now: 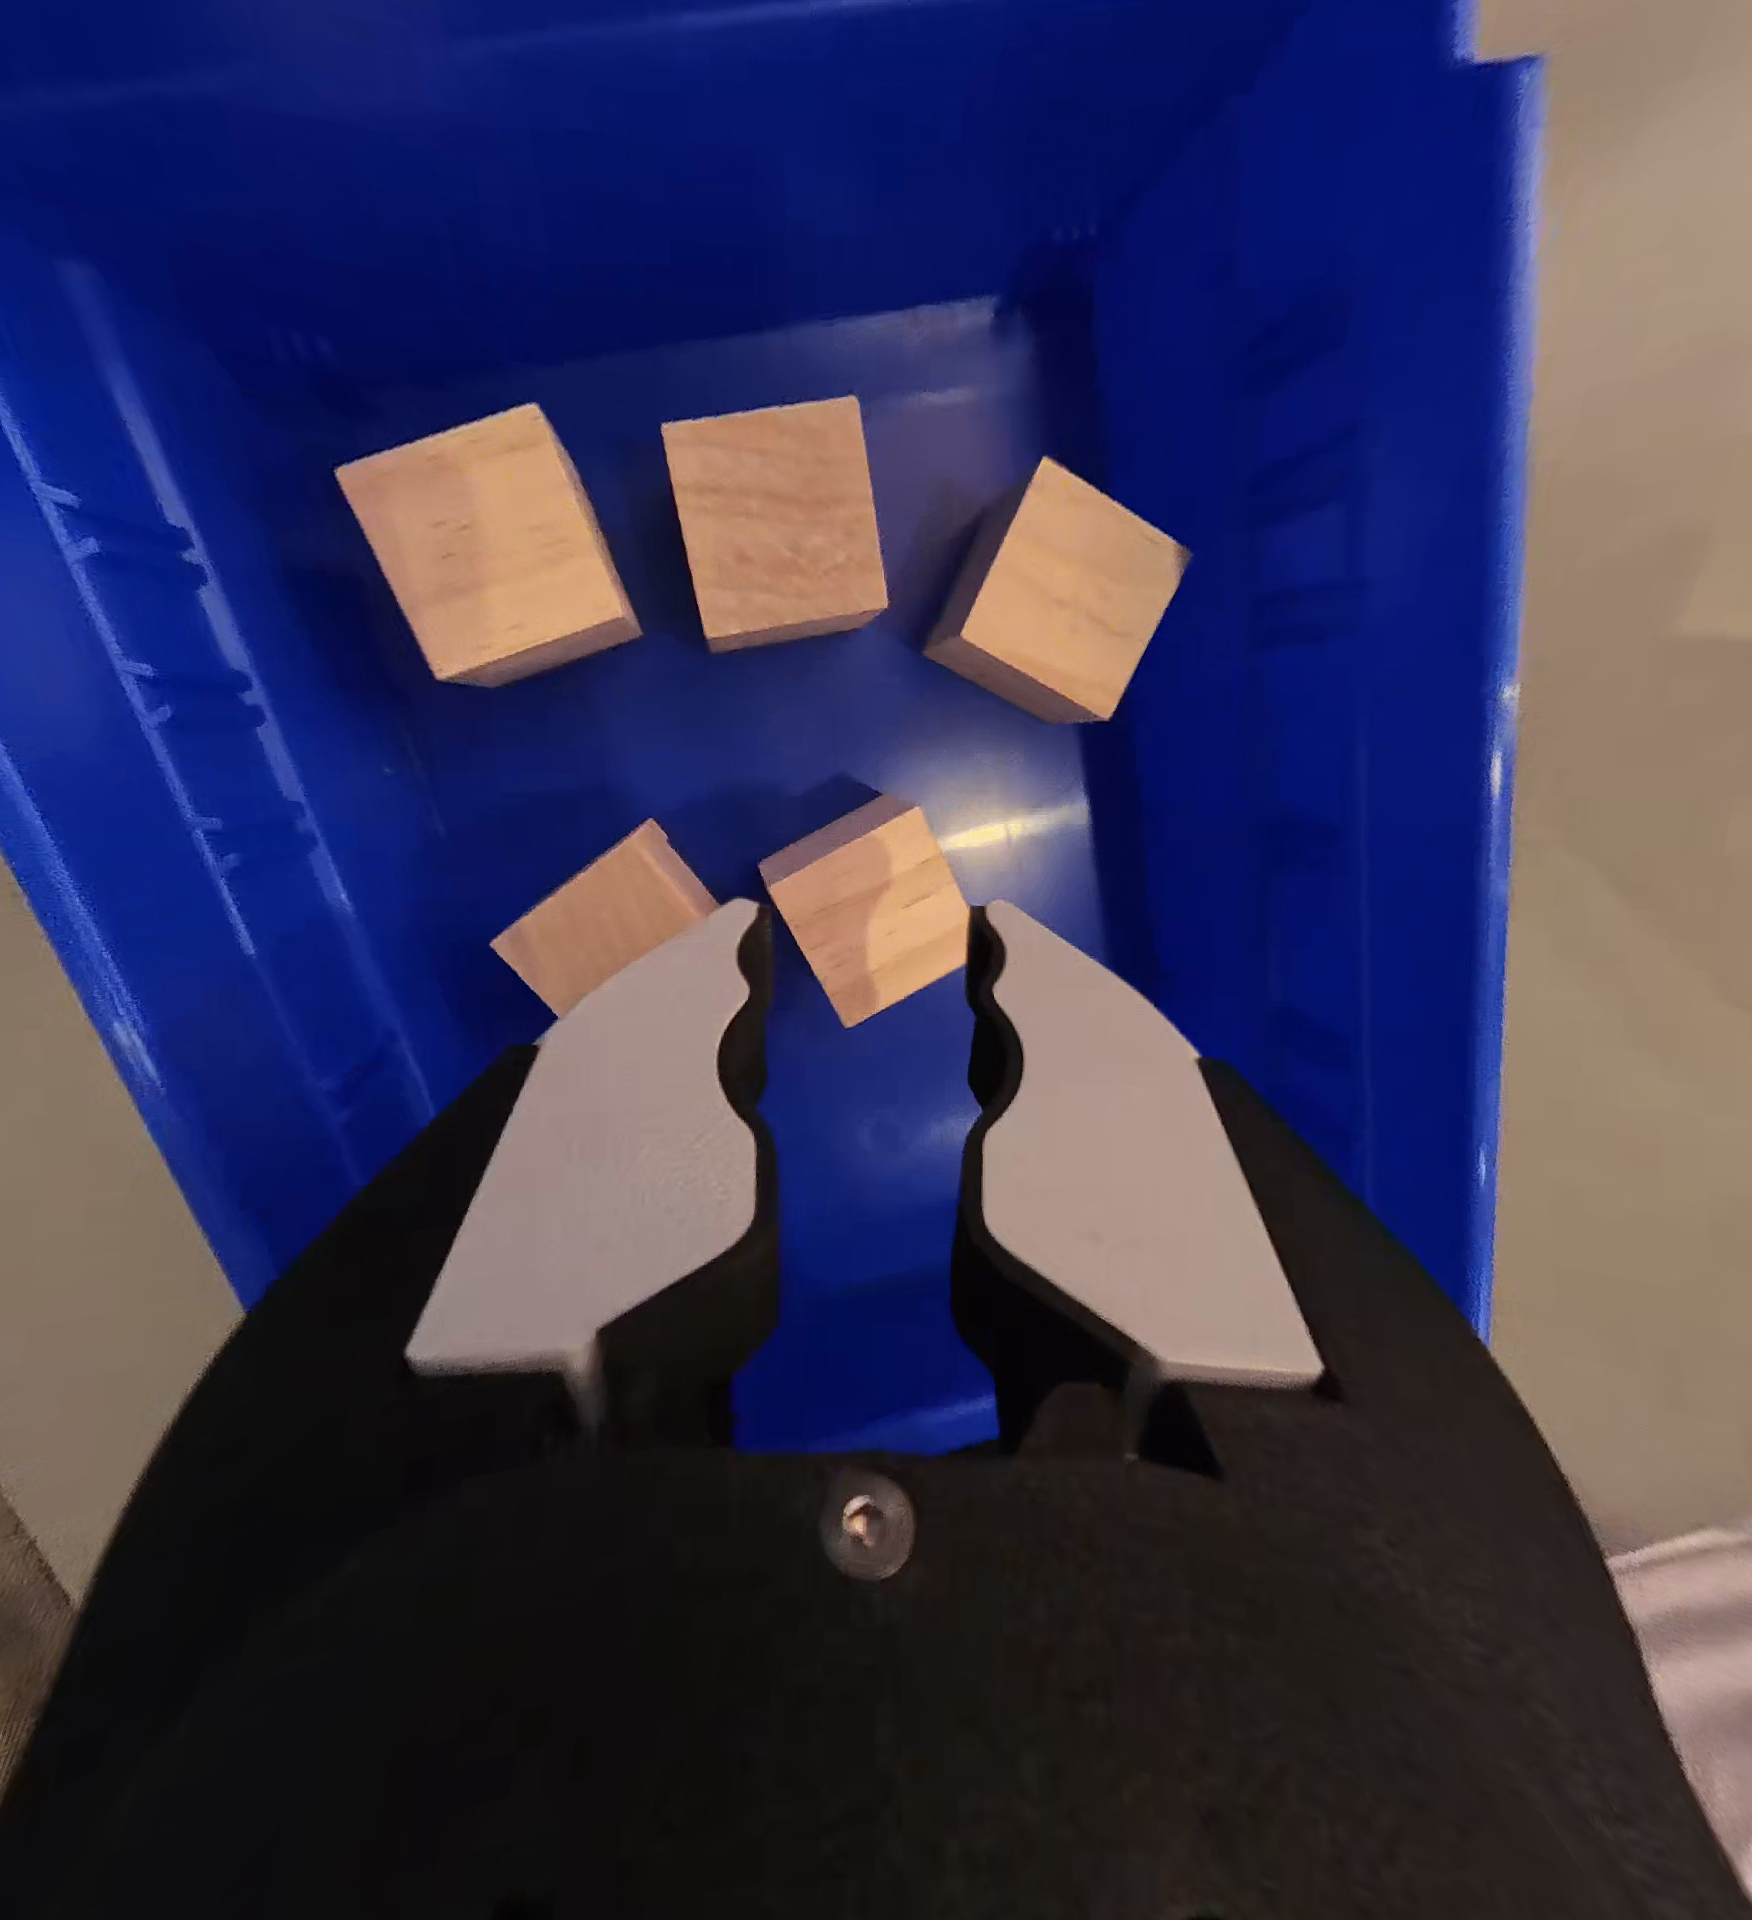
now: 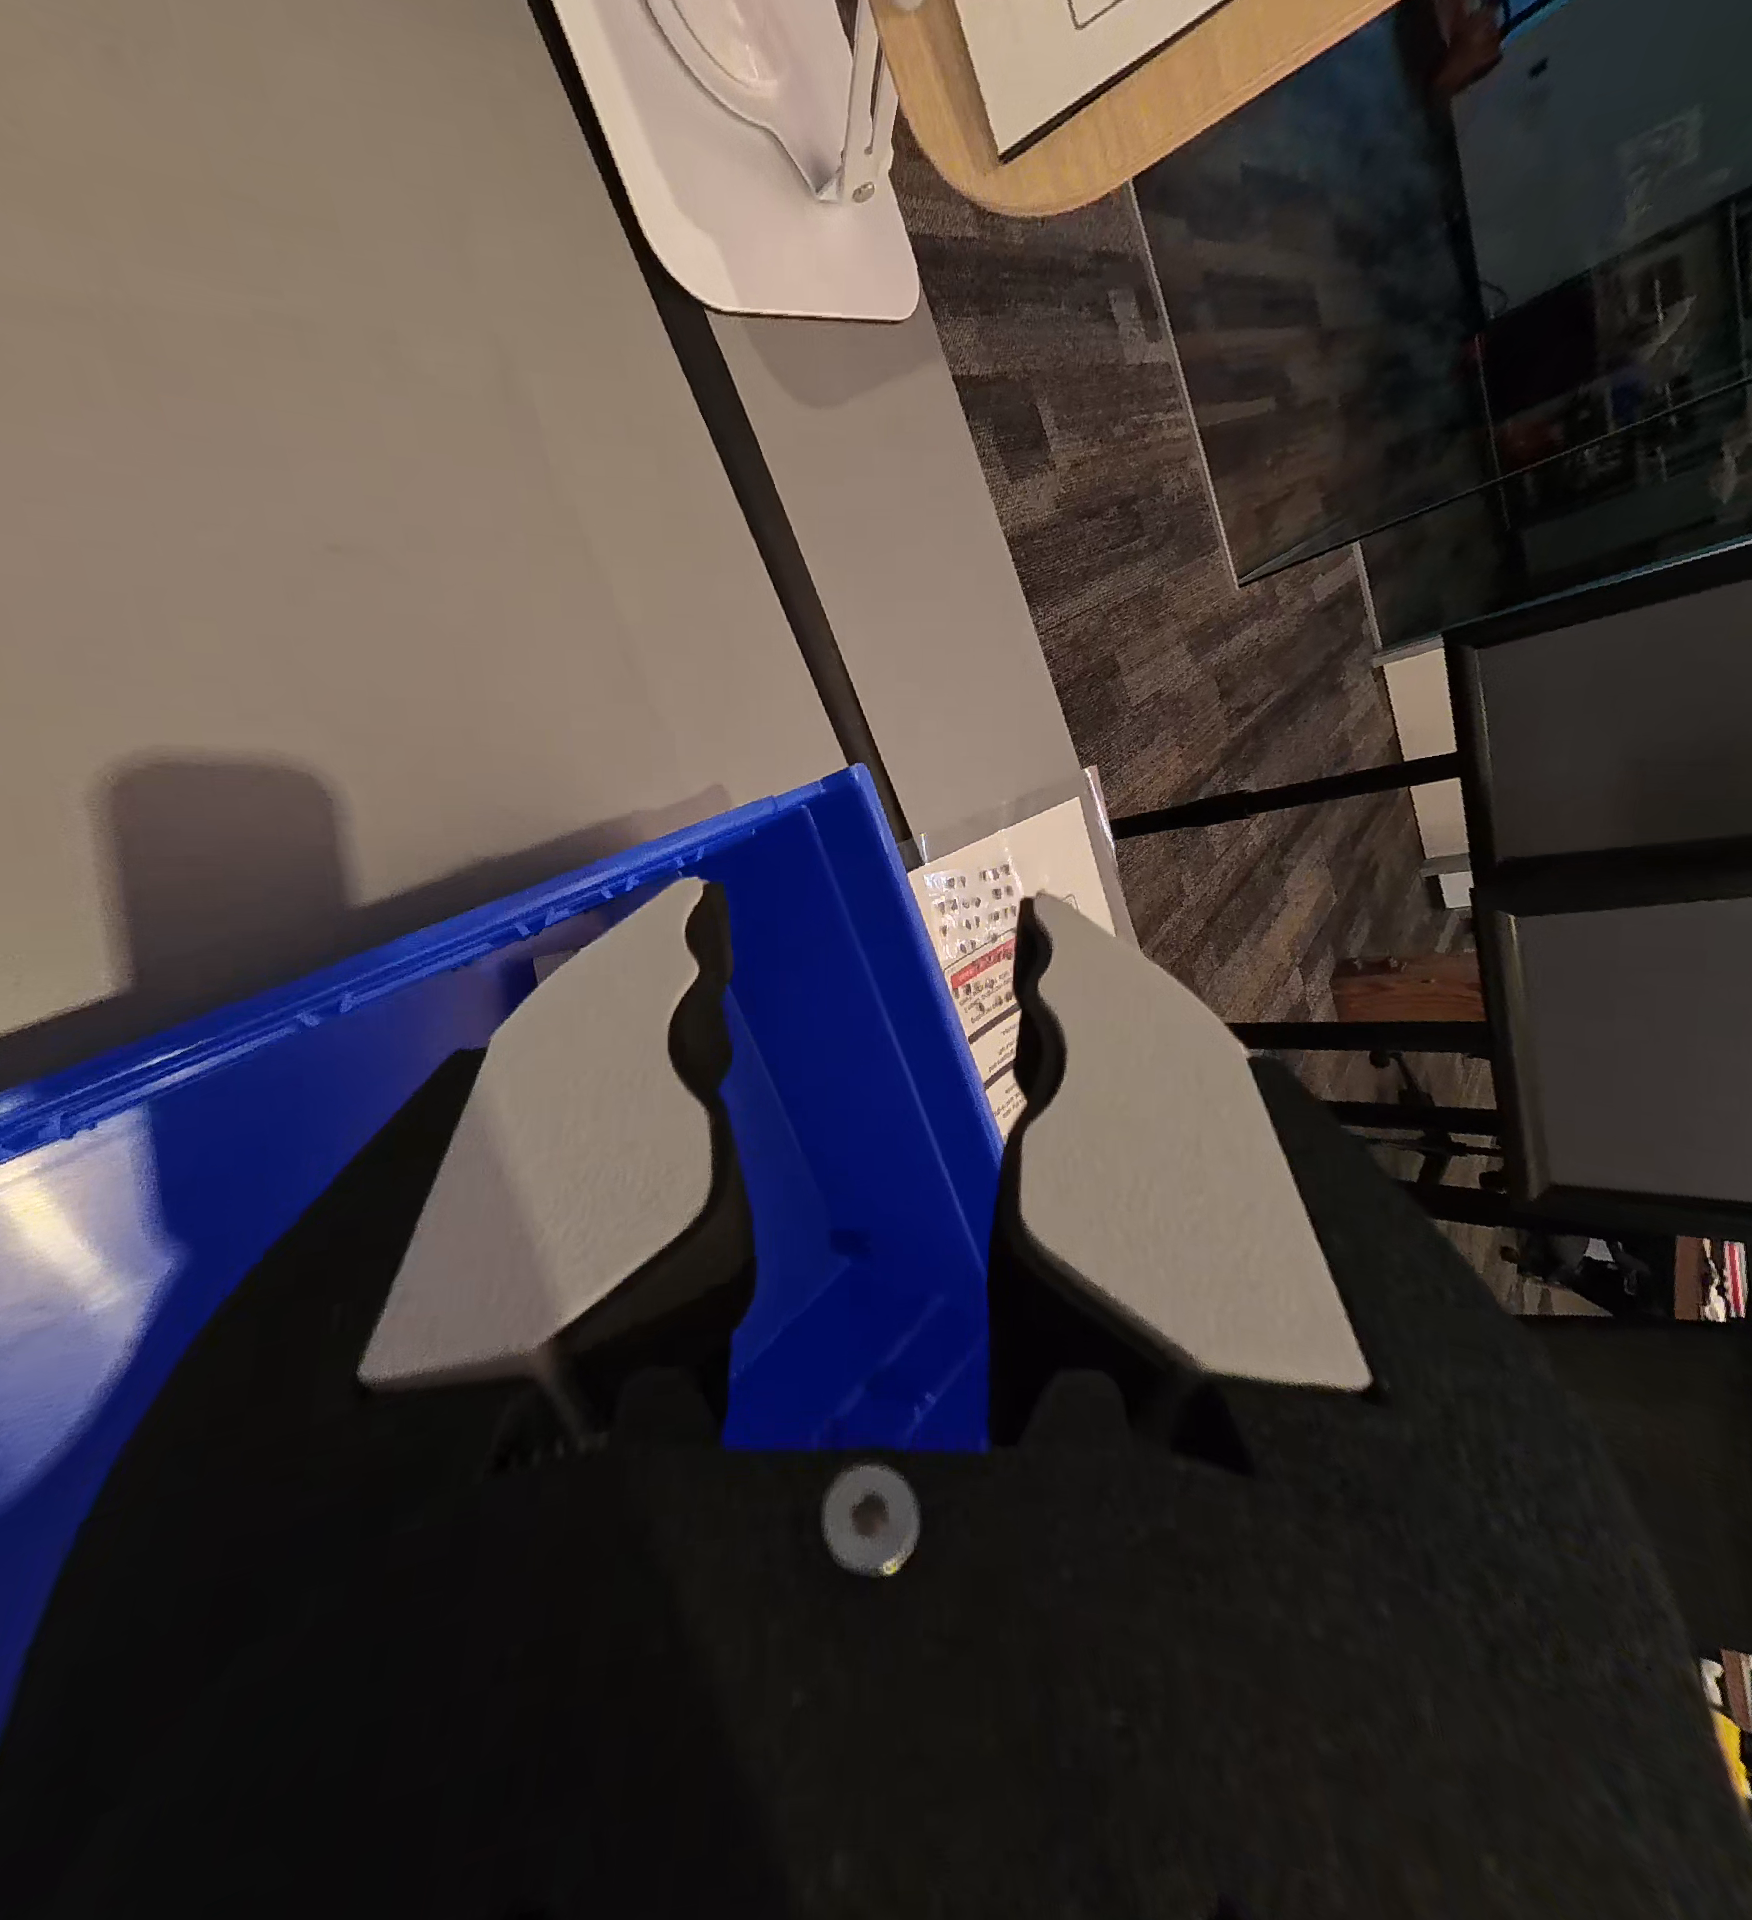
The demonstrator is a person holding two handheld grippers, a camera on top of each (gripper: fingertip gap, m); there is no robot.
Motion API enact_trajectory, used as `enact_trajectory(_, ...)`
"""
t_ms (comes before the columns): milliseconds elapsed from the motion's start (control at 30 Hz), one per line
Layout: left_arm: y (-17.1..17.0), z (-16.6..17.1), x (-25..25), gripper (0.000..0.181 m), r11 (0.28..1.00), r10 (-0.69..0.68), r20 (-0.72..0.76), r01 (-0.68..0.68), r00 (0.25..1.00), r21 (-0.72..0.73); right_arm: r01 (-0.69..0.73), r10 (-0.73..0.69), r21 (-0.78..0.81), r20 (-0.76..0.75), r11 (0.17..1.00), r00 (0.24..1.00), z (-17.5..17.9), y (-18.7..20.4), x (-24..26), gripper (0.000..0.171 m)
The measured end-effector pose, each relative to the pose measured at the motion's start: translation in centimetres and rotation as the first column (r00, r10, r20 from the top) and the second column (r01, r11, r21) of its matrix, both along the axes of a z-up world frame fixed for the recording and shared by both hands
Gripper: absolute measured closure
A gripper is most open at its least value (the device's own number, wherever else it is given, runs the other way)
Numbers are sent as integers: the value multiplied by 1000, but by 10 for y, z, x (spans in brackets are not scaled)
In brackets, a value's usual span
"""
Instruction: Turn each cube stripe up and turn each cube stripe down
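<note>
Several plain wooden cubes lie in a blue plastic bin [image 1: 1298, 623]. Three sit in a far row: left cube [image 1: 485, 542], middle cube [image 1: 774, 522], right cube [image 1: 1059, 594]. Two sit nearer: a left one [image 1: 597, 920], partly hidden by my finger, and a tilted one [image 1: 867, 911]. No stripe shows on any visible face. My left gripper [image 1: 870, 920] is open above the bin, its tips either side of the tilted cube. My right gripper [image 2: 867, 909] is open and empty over the bin's corner [image 2: 851, 1039].
The bin stands on a grey table [image 2: 280, 468]. A white flat stand [image 2: 778, 177] lies at the table's far edge. A printed sheet [image 2: 997, 956] lies beside the bin. Beyond the edge are carpet floor [image 2: 1163, 623] and dark furniture [image 2: 1630, 935].
</note>
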State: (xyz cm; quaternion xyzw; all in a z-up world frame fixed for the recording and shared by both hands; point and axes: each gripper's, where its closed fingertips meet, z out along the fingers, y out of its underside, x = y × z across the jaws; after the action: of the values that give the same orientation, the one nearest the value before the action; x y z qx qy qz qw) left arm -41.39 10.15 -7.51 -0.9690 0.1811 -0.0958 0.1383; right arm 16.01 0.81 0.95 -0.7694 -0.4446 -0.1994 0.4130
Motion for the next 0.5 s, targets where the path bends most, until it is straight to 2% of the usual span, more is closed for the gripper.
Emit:
enact_trajectory(133, -3, -9, -1, 135, 998, 45, -96, -48, 994, -27, 3, -2, -20, 31, 1000, 1000, -5, 0, 1, 119)
enact_trajectory(267, -6, -23, -7, 135, 992, 88, -187, -103, 978, -72, 7, -5, -41, 55, 999, 998, -11, 0, 1, 120)
enact_trajectory(500, -10, -36, 2, 133, 985, 92, -225, -121, 970, -119, 8, -1, -74, 87, 997, 996, -19, 2, -1, 120)
